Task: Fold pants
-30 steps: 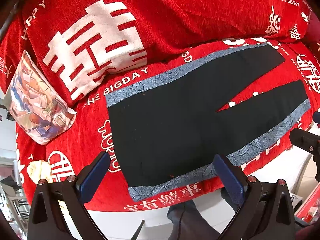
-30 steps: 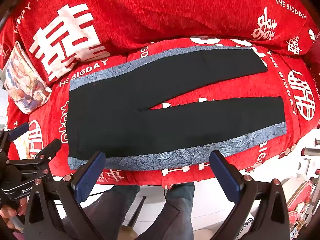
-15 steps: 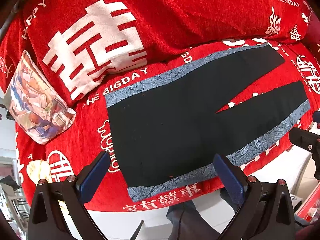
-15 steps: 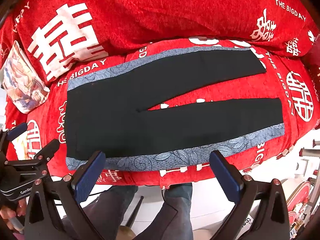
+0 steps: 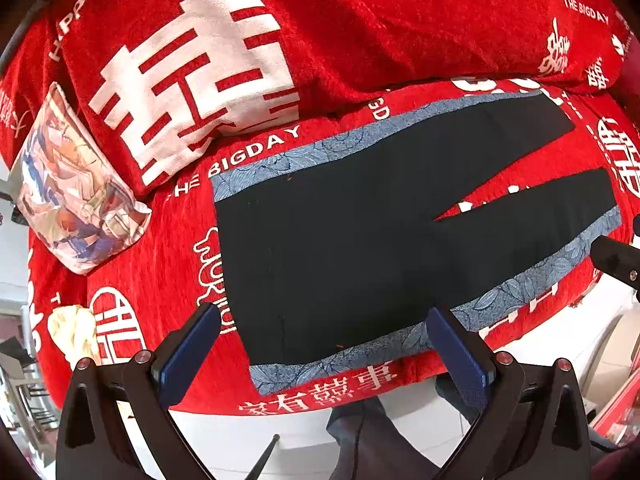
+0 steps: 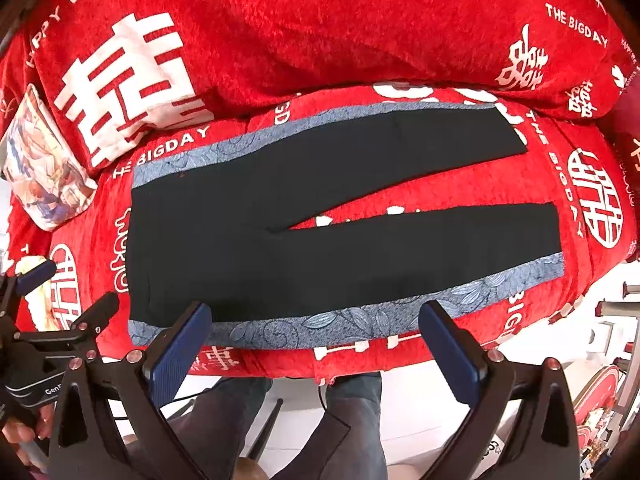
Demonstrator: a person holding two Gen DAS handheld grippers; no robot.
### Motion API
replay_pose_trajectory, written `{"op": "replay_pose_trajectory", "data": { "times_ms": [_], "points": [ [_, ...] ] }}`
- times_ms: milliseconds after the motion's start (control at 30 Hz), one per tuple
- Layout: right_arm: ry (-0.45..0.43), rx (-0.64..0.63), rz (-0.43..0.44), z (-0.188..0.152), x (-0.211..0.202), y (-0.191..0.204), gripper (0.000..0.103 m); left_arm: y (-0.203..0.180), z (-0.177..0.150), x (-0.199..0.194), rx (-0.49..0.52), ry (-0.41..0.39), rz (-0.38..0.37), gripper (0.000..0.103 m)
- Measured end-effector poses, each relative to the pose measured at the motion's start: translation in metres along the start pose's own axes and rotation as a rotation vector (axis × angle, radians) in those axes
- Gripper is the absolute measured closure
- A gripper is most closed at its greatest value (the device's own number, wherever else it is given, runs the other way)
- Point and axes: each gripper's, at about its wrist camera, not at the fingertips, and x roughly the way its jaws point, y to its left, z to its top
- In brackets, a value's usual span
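Black pants (image 5: 340, 248) with blue patterned side stripes lie flat on the red sofa seat, waist to the left and the two legs spread to the right; they also show in the right wrist view (image 6: 320, 236). My left gripper (image 5: 322, 344) is open and empty, held above the near waist corner. My right gripper (image 6: 314, 340) is open and empty, above the near blue stripe at the front edge. The left gripper shows at the left edge of the right wrist view (image 6: 60, 308).
The sofa (image 6: 320, 40) has a red cover with white characters and a tall back cushion. A printed pillow (image 5: 72, 184) leans at the left end. A pale cloth (image 5: 76, 332) lies by the left front corner. The person's legs (image 6: 304, 420) stand before the sofa edge.
Both views have crept slightly closer to the pants. Both grippers stay open and the pants have not moved.
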Motion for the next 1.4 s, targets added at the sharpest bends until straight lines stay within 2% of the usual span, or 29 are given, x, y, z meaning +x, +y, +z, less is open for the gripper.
{"op": "replay_pose_trajectory", "data": {
  "times_ms": [267,1400],
  "points": [
    [-0.037,-0.008,-0.02,0.001,-0.006,-0.002,0.0,0.002,-0.004,0.001,-0.032,0.008,-0.004,0.0],
    [-0.031,-0.046,0.001,-0.002,-0.006,0.01,0.0,0.008,-0.011,-0.001,-0.06,0.015,0.016,0.0]
  ]
}}
